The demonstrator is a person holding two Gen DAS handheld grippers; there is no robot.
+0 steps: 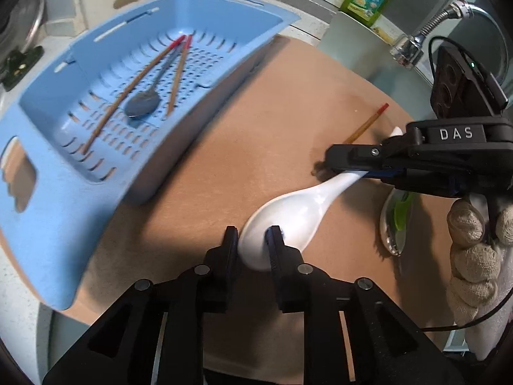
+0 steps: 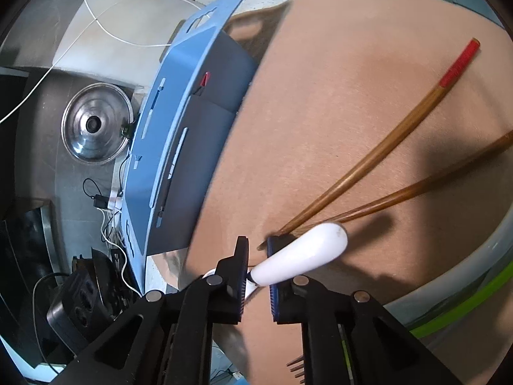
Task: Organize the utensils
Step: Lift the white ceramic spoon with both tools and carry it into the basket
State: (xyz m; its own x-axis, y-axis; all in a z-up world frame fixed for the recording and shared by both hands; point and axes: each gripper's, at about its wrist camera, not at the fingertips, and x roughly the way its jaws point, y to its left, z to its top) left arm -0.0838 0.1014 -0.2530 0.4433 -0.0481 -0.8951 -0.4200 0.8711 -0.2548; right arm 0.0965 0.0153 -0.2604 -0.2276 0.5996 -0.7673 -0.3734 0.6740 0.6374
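At the far left, a blue slotted tray (image 1: 64, 192) sat tilted across the tan board (image 1: 240, 147), its near rim overhanging the board's left edge above the pale counter (image 1: 19, 304). Inside the tray lay two red-tipped chopsticks (image 1: 128, 89), splayed in a narrow V, with a metal spoon (image 1: 142, 104) between them; the spoon's handle was blurred and hard to trace. Between the tray's right wall and the grippers, a broad strip of bare board remained free. At centre, the left gripper (image 1: 253, 240) straddled the bowl of a white ceramic spoon (image 1: 288, 215), one finger outside the rim and the other inside the bowl, the narrow jaws seemingly slackened about the rim; whether the pads still pressed could not be determined. The spoon ran diagonally up and right, with its handle clamped in the right gripper (image 2: 258, 276), whose ribbed pads were closed upon it while the rounded handle end projected beyond them. A gloved hand (image 1: 474, 256) held that gripper at the right margin. Behind the handle, two further chopsticks (image 2: 378, 160) lay on the board, their lower tips hidden by the spoon and pad, one cut off by the frame edge. A metal and green object (image 1: 394, 221) at the right was largely concealed by the gripper.
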